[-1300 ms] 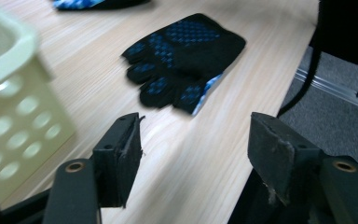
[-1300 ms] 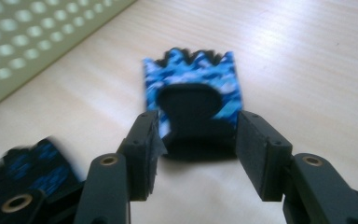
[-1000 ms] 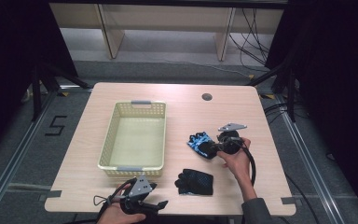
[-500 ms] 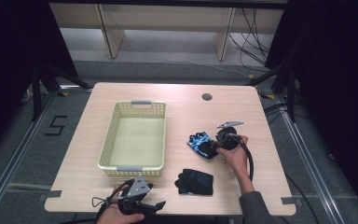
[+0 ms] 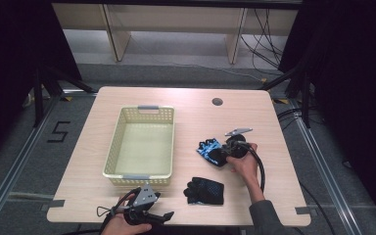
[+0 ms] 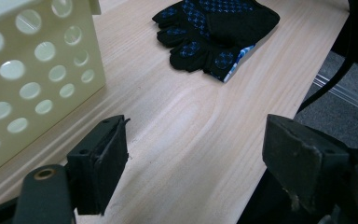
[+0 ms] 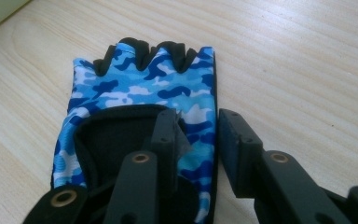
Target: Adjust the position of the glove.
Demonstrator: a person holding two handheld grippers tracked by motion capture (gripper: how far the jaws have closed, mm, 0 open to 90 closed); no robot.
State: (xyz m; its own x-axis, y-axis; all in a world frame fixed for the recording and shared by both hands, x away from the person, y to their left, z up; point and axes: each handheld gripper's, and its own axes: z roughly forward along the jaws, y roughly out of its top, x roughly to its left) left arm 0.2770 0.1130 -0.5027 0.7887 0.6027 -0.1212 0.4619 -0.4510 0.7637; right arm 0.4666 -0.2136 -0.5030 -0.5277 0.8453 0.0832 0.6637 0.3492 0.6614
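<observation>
A blue, white and navy camouflage pattern with black trim is seen on the fingerless glove (image 7: 140, 93), black with blue checked patches on the second glove (image 6: 214, 32) beside the pale yellow basket (image 5: 139, 147), and light wood grain on the counter (image 5: 254, 117).

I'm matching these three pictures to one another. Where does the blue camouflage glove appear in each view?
High view: blue camouflage glove lies right of centre, at the right hand-held gripper, right of the basket.
Left gripper view: not in it; the glove there is the black glove.
Right gripper view: centre, edge between the jaws.
Shared landmark: the wooden table.
</observation>
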